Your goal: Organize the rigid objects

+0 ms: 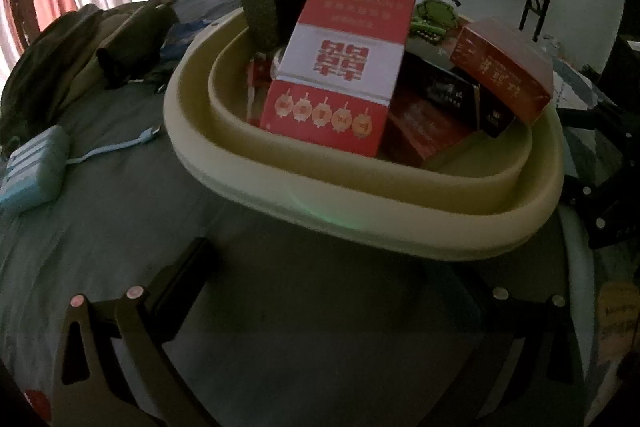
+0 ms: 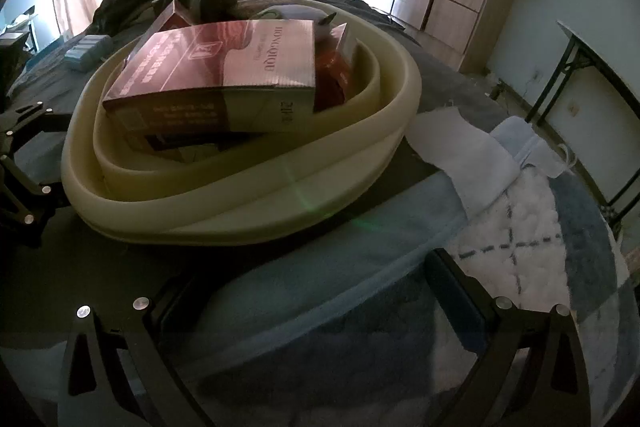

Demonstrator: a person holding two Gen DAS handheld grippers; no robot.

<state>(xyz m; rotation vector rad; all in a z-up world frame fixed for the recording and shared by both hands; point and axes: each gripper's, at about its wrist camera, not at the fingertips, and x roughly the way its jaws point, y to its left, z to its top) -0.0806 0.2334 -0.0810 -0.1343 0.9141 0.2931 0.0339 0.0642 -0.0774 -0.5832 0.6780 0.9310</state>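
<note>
On a bed's grey cover (image 1: 120, 219), a cream oval basin (image 1: 360, 227) sits piled with boxes, a red-and-white box (image 1: 340, 67) standing upright at its middle beside a dark red box (image 1: 504, 67) tilted on the far rim. The left gripper (image 1: 336, 275) and right gripper (image 2: 316, 275) hover near the basin, fingers spread wide and empty. A blue power bank (image 1: 32, 167) lies well apart.
</note>
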